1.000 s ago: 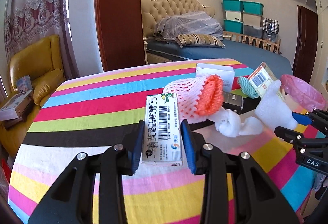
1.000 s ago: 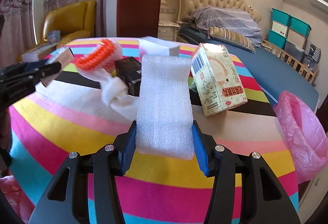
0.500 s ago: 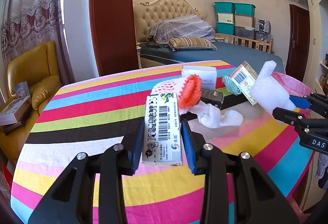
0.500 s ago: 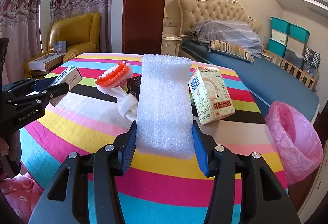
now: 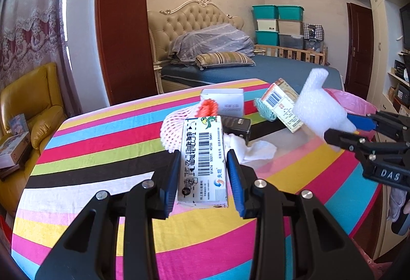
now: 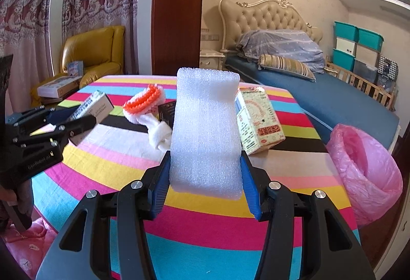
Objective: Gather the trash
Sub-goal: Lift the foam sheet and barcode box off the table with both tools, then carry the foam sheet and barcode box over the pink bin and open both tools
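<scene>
While clamped, barcoded carton (image 5: 202, 159) and foam strip (image 6: 206, 131) point lengthwise forward.

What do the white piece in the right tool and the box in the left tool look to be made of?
White piece in the right tool: likely soft expanded packing foam, matte, with a fine bubbly surface and rounded edges. Box in the left tool: apparently thin printed cardboard, fairly smooth, with sharp folded edges, a barcode and print.

Left wrist view: above the table's (image 5: 84, 172) near edge, facing the bed (image 5: 282, 67). Right wrist view: likewise, further right. Shared: striped table, bed, yellow armchair (image 6: 94, 54).
</scene>
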A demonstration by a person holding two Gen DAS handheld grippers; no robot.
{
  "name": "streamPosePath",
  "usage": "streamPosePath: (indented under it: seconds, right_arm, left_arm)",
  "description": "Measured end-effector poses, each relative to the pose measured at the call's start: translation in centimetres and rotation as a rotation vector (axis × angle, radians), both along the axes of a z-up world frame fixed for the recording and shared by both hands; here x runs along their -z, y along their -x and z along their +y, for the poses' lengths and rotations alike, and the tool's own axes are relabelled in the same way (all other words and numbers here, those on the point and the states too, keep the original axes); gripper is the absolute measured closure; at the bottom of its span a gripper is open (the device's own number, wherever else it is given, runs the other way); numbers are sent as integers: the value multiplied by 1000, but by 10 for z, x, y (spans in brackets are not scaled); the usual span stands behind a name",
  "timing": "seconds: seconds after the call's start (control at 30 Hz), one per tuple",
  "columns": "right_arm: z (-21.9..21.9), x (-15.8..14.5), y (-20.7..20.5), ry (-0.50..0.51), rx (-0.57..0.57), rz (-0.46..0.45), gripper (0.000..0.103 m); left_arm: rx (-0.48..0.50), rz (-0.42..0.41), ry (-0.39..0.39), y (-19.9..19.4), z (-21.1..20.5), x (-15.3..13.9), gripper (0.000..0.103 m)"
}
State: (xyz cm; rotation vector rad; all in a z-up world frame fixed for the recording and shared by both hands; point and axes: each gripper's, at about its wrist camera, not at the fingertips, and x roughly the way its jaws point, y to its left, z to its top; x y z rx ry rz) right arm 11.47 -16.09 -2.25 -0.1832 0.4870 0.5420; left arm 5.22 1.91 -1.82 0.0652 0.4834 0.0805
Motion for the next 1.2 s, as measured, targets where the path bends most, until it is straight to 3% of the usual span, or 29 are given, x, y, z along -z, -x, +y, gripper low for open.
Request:
streamPosePath:
  seconds: [0.67, 0.93, 1.2]
  right_arm:
    - [-49, -17, -4, -52, 104, -51, 54]
    - [-94, -23, -13, -46, 222, -83, 54]
    - [-148, -22, -23, -52, 351, -88, 54]
  left_arm:
    - [128, -10, -44, -11, -44, -11, 67]
    - [250, 11, 16, -30, -71, -21, 67]
    - [360, 29, 2, -57, -119, -22, 67]
